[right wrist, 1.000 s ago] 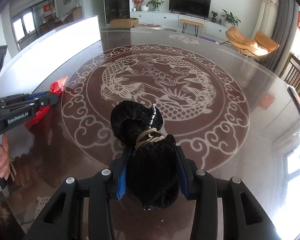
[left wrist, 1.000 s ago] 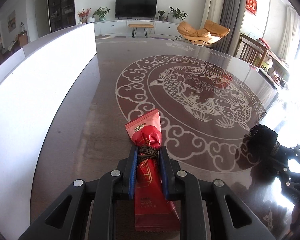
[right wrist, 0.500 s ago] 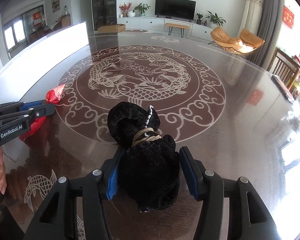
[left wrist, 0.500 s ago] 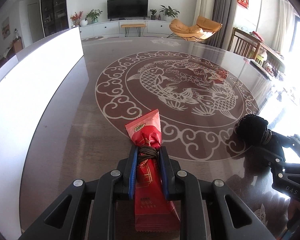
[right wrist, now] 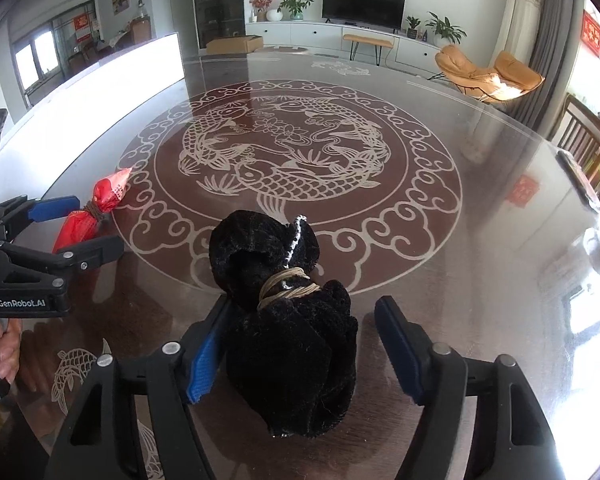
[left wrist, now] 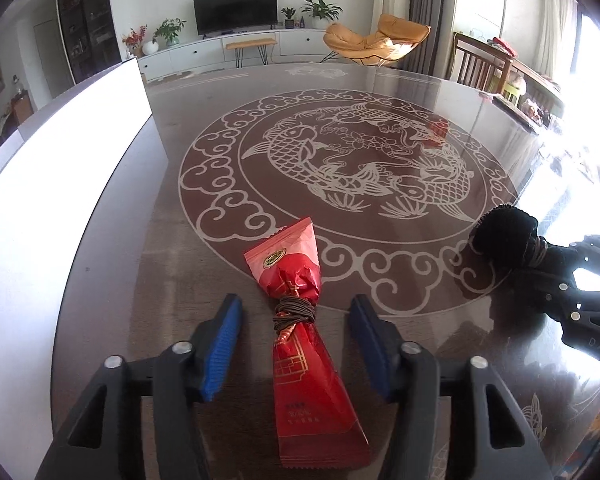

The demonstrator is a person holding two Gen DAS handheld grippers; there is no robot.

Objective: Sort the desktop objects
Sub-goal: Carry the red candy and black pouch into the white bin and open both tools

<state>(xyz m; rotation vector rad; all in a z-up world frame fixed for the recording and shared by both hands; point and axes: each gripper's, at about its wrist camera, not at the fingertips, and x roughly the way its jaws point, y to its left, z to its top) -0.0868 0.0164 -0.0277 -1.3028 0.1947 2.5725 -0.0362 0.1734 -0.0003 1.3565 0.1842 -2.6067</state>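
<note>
A red snack packet (left wrist: 300, 368), tied at its waist with brown cord, lies flat on the dark table. My left gripper (left wrist: 295, 304) straddles it, its jaws opening and both blue pads clear of the wrapper. A black velvet pouch (right wrist: 292, 360), bound with tan string, rests on the table between the fingers of my right gripper (right wrist: 304, 304). Those jaws are closing but stand wide, the right pad well off the cloth. From the right wrist view, the red packet (right wrist: 80, 224) and left gripper (right wrist: 96, 224) sit at the left. The pouch (left wrist: 504, 232) shows at the right of the left wrist view.
The glossy round table (left wrist: 360, 80) carries a white fish and cloud pattern. A bright white panel (left wrist: 60, 160) runs along its left side. A person's hand (right wrist: 4, 344) holds the left gripper. Wooden chairs (right wrist: 584, 140) stand beyond the right rim.
Both grippers let go: the left opened off the red packet's tied waist, the right spread wider off the black pouch. Both things now lie on the table.
</note>
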